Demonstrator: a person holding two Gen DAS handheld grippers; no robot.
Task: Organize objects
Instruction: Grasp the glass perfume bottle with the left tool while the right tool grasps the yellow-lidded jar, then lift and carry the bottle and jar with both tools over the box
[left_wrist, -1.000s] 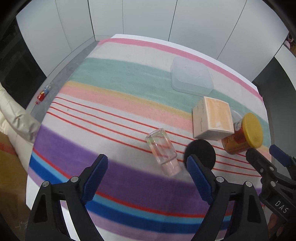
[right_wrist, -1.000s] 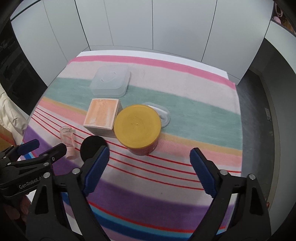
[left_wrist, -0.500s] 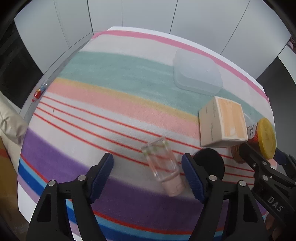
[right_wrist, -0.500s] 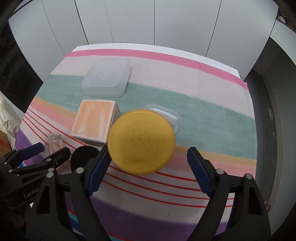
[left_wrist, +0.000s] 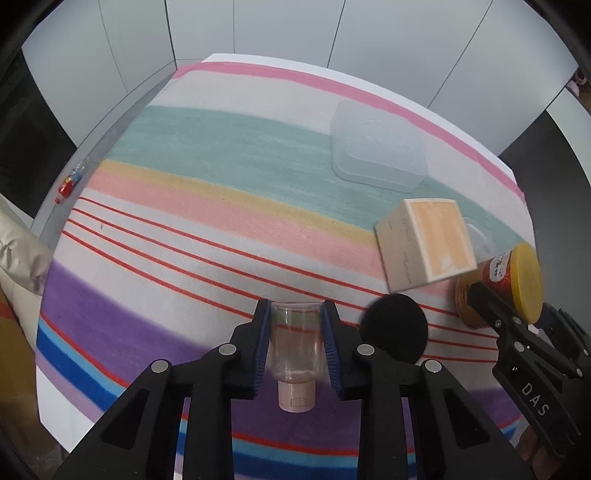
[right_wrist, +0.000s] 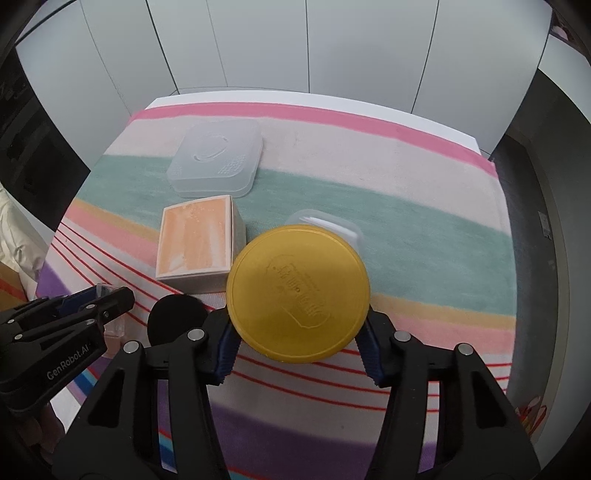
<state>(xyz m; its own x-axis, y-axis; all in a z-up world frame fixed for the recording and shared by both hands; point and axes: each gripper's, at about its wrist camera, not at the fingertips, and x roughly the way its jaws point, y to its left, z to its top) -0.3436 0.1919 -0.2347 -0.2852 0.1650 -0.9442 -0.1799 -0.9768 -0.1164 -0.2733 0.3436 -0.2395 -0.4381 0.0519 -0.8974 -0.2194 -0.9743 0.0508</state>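
Both grippers had closed since earlier; left gripper (left_wrist: 295, 343) clamped the clear bottle (left_wrist: 294, 341) at 6 o'clock; right gripper (right_wrist: 298, 345) gripped the yellow-lidded jar (right_wrist: 297, 292); both seemed ready for lifting.

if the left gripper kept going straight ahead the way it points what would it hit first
The left gripper is shut on the clear bottle. Ahead looks free: only bare striped tablecloth. The orange-topped box sits off to the right; depth is uncertain.

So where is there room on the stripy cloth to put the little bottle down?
The striped cloth lies bare left of the clear container and peach box. It is crowded by the box, black disc and yellow-lidded jar.
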